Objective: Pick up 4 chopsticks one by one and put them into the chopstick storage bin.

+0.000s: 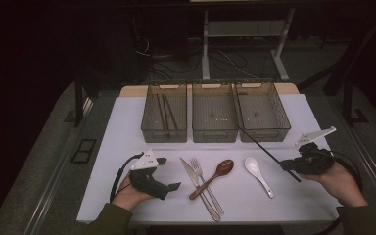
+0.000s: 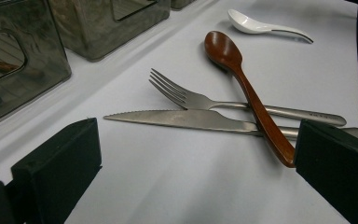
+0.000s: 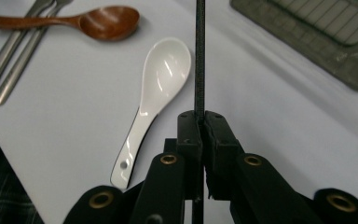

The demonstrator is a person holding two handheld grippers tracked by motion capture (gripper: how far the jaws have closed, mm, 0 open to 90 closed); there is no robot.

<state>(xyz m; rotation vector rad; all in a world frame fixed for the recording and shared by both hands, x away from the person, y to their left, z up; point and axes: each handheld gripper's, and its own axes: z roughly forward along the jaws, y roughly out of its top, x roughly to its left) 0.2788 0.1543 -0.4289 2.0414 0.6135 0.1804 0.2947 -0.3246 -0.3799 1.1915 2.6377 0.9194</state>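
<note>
In the high view, the right gripper [image 1: 293, 164] is near the right edge of the desk [image 1: 127, 127] and its jaws are closed on a thin black chopstick [image 1: 264, 149]. The chopstick goes up and left from the jaws, and its far end is at the front wall of the right basket [image 1: 263, 116]. The left gripper [image 1: 168, 173] rests near the front left corner of the desk, its jaws wide apart with nothing between them.

In the left gripper view, the two black jaws stand wide, and beyond them lie a knife [image 2: 186, 119], a fork [image 2: 205, 100] and a wooden spoon [image 2: 242, 79] that crosses both.

In the right gripper view, the jaws pinch the chopstick [image 3: 199, 56], which runs straight up. Just beside it on the left lies a white spoon [image 3: 156, 93].
</note>
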